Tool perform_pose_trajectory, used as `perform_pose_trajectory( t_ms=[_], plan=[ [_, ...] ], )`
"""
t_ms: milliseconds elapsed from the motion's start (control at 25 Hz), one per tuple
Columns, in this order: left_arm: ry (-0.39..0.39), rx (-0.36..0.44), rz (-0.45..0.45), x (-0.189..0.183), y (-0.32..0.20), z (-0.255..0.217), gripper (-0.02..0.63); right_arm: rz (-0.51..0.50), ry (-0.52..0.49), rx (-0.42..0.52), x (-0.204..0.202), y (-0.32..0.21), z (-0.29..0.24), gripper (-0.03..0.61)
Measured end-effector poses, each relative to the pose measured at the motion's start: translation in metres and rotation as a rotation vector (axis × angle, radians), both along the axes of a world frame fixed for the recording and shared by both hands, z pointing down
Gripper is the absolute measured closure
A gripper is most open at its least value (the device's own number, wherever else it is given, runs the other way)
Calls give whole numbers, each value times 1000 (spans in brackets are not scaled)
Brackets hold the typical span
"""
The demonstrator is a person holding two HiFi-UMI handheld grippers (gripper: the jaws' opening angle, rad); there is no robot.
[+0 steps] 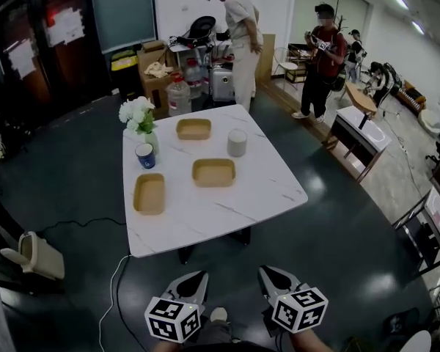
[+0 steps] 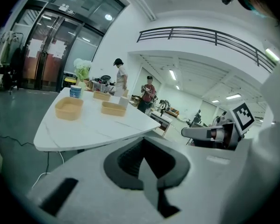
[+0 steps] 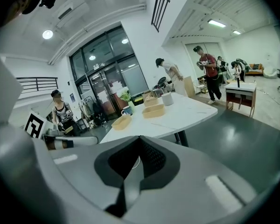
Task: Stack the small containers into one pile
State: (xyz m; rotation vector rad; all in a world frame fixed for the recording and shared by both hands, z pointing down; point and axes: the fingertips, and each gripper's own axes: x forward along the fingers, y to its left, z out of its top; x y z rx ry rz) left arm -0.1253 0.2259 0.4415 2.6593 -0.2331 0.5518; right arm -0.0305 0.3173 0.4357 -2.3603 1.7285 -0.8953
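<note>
Three shallow tan containers lie apart on the white marble table (image 1: pixel 227 211), none stacked on another. One container (image 1: pixel 149 193) sits by the left edge, a second (image 1: pixel 213 172) lies about the middle of the top, and a third (image 1: pixel 193 128) sits close to the far edge. All three are open side up. A blue cup (image 1: pixel 145 155) stands on the left edge just beyond the nearest container. A vase of white flowers (image 1: pixel 138 116) fills the far left corner behind it. A pale grey cylinder (image 1: pixel 237 143) stands upright toward the far right corner, to the right of the far container. The left gripper (image 1: pixel 196 279) and the right gripper (image 1: pixel 271 273) hang side by side over the dark floor, short of the table's near edge and well apart from every container. In both gripper views the jaws are pressed together with nothing between them. Beyond the far edge a person in pale clothes (image 1: pixel 238 35) bends over some clutter, and a person in a red top (image 1: pixel 323 57) stands off to the right.
</note>
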Motion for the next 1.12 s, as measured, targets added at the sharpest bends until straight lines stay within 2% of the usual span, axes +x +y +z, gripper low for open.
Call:
perform_pose_trajectory(
  t_ms=[280,560,800,1120],
  plan=[
    [-8,-12,28,30,-39,0,623,1,7,-12,29,-44,-3,581],
    [-5,12,59,41,-66,-1,623,-8,9,-15,36,-76,0,581],
    [-5,21,35,45,-84,-5,623,-42,22,-20,45,-98,-4,581],
    [-16,22,-13,62,-121,-1,623,-77,49,-23,80,-139,-8,581]
  ],
)
